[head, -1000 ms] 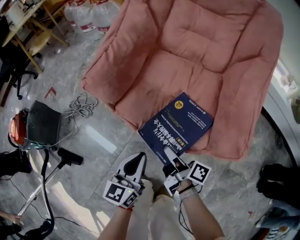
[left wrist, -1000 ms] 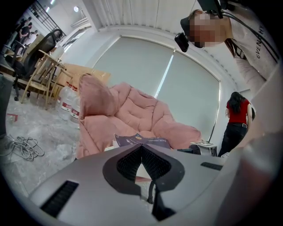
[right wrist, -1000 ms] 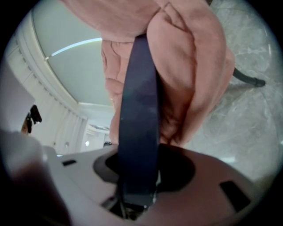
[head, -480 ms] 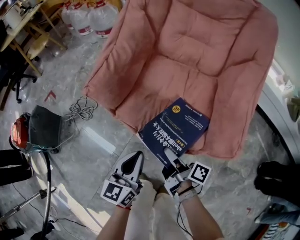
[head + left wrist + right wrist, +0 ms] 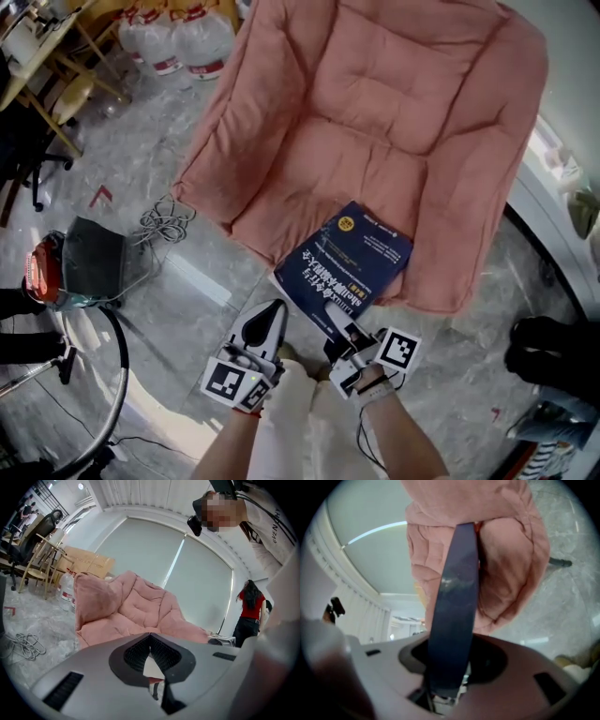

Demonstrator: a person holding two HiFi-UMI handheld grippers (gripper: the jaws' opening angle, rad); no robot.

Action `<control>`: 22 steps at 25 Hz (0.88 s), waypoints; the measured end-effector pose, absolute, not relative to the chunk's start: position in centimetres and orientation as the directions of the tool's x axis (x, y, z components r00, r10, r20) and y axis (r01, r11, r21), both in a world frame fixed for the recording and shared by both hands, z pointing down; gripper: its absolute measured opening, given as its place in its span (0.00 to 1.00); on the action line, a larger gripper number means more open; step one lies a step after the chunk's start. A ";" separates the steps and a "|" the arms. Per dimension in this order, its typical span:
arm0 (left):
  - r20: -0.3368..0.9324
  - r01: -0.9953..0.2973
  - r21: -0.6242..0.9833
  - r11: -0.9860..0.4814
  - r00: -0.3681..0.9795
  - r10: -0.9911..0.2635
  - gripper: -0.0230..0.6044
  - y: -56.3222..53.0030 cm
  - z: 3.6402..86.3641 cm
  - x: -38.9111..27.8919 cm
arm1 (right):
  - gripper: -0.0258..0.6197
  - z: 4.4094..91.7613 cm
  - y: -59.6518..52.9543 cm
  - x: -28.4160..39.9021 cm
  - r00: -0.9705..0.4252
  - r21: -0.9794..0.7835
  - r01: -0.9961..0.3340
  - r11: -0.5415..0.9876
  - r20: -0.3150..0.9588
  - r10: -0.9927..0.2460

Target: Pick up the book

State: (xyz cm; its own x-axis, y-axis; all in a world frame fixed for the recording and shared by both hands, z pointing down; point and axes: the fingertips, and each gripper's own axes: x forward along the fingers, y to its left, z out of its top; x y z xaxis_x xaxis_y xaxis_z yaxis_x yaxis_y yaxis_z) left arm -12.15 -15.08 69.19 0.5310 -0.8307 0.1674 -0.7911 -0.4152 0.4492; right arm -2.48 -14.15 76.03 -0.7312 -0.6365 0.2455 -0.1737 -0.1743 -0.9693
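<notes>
A dark blue book (image 5: 352,258) with white and yellow print is held out over the front edge of a pink cushioned chair (image 5: 394,112). My right gripper (image 5: 342,330) is shut on the book's near corner. In the right gripper view the book (image 5: 454,597) runs edge-on up from between the jaws of the right gripper (image 5: 447,686), with the pink chair (image 5: 511,550) behind it. My left gripper (image 5: 270,319) is just left of the book, apart from it, jaws together and empty. The left gripper view shows the left gripper (image 5: 151,656) with its pads meeting in front of the chair (image 5: 136,606).
Grey marble floor all around. Large water bottles (image 5: 178,42) stand at the back left beside wooden furniture (image 5: 56,94). A coiled cable (image 5: 164,220) and a dark box-like device (image 5: 89,258) lie at left. Black shoes (image 5: 553,352) at right. A person in red (image 5: 251,611) stands far off.
Both grippers have risen a little, and the book's near end has come up with the right gripper. The left gripper stays shut and empty.
</notes>
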 end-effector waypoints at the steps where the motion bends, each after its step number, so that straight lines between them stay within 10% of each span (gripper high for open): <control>1: 0.165 -0.790 0.449 -0.417 0.532 -0.830 0.05 -15.2 68.9 -12.1 | 0.32 75.7 -14.1 -2.6 -0.736 -0.969 -0.179 -0.168 0.245 -0.631; 22: 0.102 -0.789 0.424 -0.445 0.530 -0.842 0.05 -17.2 59.7 -13.9 | 0.33 65.4 -16.6 -2.8 -0.760 -0.971 -0.238 -0.017 0.197 -0.620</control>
State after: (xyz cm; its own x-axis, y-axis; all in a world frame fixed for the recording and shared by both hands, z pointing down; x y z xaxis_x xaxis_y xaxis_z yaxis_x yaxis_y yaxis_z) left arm -13.93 -17.18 59.65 0.5298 -0.8421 0.1015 -0.7887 -0.4451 0.4241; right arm -2.78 -16.57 65.44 -0.7596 -0.6199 0.1969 -0.2379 -0.0169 -0.9711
